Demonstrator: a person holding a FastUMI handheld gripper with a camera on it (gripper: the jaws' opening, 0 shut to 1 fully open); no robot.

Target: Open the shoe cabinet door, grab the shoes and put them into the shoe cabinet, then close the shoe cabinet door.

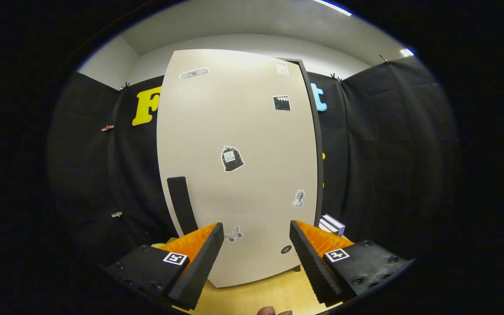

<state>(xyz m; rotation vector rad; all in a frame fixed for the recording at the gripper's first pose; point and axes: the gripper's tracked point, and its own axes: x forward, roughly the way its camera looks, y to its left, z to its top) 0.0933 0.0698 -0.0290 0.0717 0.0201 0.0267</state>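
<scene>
A tall shoe cabinet stands straight ahead of me. Its pale door (239,144) is closed, flush with the dark side panel on the right, and dotted with small stickers. A dark vertical handle (182,204) sits on the door's lower left, just beyond my left finger. My gripper (256,238) is open, with nothing between its fingers, and faces the lower part of the door from a short distance. A white shoe (332,224) with dark stripes pokes out behind the right finger, at the cabinet's right foot.
The cabinet stands on a light wooden floor (256,297). Black cloth walls close in behind it and on both sides. A bit of a person's hand (274,311) shows below the fingers.
</scene>
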